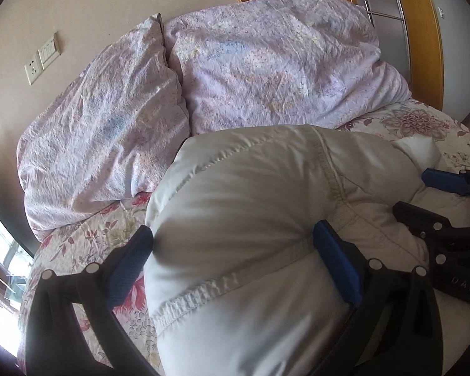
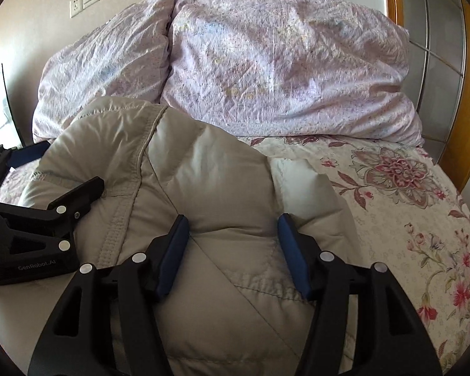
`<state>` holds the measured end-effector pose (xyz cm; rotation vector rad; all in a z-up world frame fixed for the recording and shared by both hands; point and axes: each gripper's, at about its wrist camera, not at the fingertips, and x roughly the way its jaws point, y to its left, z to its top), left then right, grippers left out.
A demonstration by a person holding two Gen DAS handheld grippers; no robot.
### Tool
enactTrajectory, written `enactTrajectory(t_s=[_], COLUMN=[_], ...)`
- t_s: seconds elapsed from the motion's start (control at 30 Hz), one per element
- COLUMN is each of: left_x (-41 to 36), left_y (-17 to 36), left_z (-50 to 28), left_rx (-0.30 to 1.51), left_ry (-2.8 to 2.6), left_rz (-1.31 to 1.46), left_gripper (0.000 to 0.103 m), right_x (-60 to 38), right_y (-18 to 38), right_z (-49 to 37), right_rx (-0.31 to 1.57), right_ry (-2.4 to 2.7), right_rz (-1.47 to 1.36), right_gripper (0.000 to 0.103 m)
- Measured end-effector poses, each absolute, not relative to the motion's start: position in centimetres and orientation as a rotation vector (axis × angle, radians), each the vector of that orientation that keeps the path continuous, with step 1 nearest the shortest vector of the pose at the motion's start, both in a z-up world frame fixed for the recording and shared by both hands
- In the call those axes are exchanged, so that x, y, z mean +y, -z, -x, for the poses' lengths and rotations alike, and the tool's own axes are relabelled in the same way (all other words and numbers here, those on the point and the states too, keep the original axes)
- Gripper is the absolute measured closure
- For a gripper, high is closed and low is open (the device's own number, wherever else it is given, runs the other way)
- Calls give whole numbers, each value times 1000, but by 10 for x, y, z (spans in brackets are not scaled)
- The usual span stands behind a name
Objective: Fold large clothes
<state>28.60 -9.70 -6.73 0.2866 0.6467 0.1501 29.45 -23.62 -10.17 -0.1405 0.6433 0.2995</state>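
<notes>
A: Biggest thing first: you're over the bed (image 2: 391, 188), floral cover running up to two crumpled lilac pillows (image 2: 282, 72) against the wall.

B: And your beige padded jacket (image 2: 203, 172) lies bunched on the cover just in front of those pillows. It's heaped into a puffy mound, so which way it points or where its long axis runs, you can't honestly tell. One stitched seam runs from the far hump down toward you.

A: Plenty hidden, too. Its near end drops below the frame in both wrist views. No collar, cuff or hem that you could name for sure. A white patch of lining (image 1: 418, 148) pokes out at the jacket's right edge.

B: Now your tongs. Your right gripper (image 2: 233, 222) straddles a fat bulge of the jacket, both blue pads dug into the padding either side. That reads as clamped on the fabric, jaws well apart because the fold is thick.

A: Your left gripper (image 1: 235, 235) stands wider still. Its right pad (image 1: 335, 260) sinks into the seam, its left pad sits at the jacket's outer edge, touching or just beside it. Gripping or merely straddling? You can't tell from here.

B: The two grippers sit close, side by side on the same mound.
</notes>
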Motion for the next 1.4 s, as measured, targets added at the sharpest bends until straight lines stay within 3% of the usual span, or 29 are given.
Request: enactTrajectory(t_s=[0.53,0.73,1.2,1.4], left_x=[-87,-78,-107,-100], left_y=[68,46,78,49], left_z=[-281,-237,-234,-224], left_rx=[648,665,662,632], left_ry=[-90,101,83,77], left_rz=[-199,-71,-190,-219], left_gripper=[2,2,2,2], right_x=[-247,-269,-270,-275], right_y=[104,93,114,70], right_z=[-294,-262,-257,-262], right_rx=[640,656,714,661], right_ry=[-336,-364,-355,-356], right_rz=[80,8,-1,-70], right_gripper=[43,40,40,40])
